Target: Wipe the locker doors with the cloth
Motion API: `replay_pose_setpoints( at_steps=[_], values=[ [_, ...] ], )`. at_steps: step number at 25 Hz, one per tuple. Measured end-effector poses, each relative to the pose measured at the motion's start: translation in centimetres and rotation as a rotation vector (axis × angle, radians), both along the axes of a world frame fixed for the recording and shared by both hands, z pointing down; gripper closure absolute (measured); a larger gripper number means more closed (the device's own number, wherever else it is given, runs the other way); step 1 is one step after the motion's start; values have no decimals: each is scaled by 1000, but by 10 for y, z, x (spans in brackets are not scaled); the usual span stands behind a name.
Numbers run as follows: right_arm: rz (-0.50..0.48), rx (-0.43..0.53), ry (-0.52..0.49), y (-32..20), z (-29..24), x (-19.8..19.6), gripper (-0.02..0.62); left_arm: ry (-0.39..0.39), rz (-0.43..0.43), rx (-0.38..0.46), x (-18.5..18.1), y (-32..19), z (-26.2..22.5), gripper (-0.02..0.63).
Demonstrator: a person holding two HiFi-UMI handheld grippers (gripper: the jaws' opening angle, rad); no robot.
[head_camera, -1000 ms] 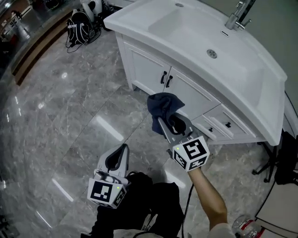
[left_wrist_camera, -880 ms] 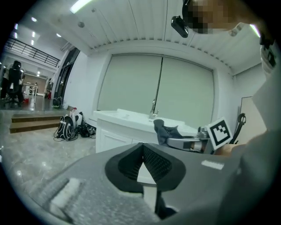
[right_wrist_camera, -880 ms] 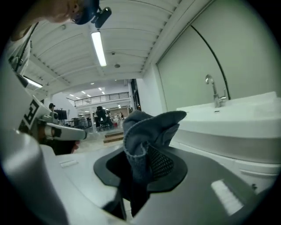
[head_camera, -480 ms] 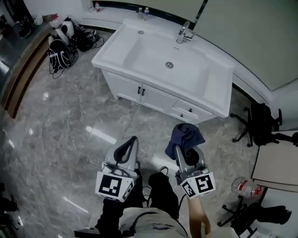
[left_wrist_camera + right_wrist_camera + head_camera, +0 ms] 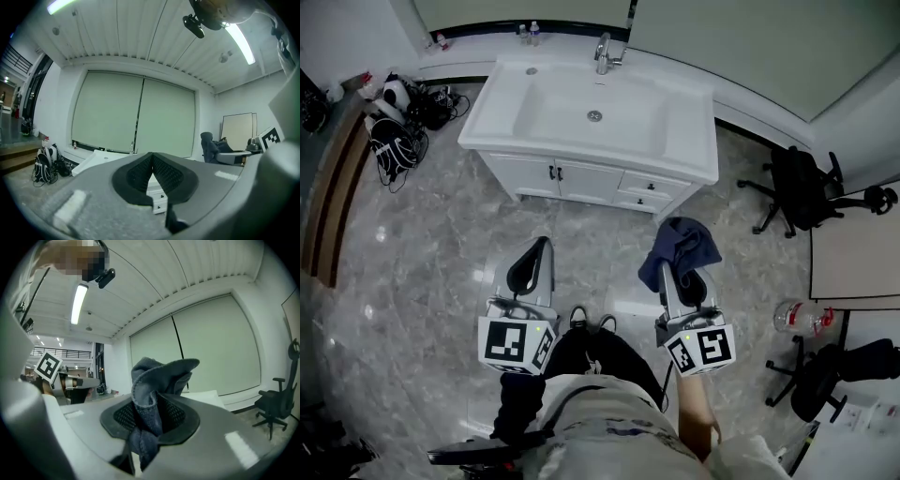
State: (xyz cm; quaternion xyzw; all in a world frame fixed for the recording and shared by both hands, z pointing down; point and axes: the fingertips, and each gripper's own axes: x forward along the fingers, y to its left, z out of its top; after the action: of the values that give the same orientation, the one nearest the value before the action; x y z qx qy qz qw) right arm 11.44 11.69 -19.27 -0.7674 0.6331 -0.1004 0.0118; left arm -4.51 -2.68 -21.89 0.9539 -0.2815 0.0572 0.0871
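In the head view a white sink cabinet [image 5: 581,178] with two small doors [image 5: 542,174] and drawers stands across the grey marble floor, well ahead of both grippers. My right gripper [image 5: 682,255] is shut on a dark blue cloth [image 5: 680,246], which bunches up over its jaws; the cloth [image 5: 154,380] fills the middle of the right gripper view. My left gripper [image 5: 532,264] is raised beside it, jaws together with nothing between them, as the left gripper [image 5: 151,169] view shows. Both point roughly level toward the cabinet.
A tap [image 5: 605,52] rises at the sink's back edge. Bags and cables [image 5: 394,127] lie on the floor at the left. A black office chair [image 5: 802,192] stands to the right, with a plastic bottle [image 5: 797,317] on the floor near it. A frosted glass wall [image 5: 136,117] stands behind the sink.
The view has pulled up and away from the cabinet, which now looks small and far. Both grippers have risen and now sit side by side; the cloth stays in the right one.
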Motion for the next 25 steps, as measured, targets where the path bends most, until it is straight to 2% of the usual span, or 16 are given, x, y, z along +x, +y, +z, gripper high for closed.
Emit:
replay_pose_setpoints(
  at_steps=[9,18,25],
  values=[
    [22,37,11,53,-15,17,505,-31,9,42,17,56,-7,604],
    [68,83,39,67,-36,22,505,-9,47,74,24,58,-23,604],
    [69,85,53,63,-41,22,503,7,90,87,36,58,-24,604]
  ],
)
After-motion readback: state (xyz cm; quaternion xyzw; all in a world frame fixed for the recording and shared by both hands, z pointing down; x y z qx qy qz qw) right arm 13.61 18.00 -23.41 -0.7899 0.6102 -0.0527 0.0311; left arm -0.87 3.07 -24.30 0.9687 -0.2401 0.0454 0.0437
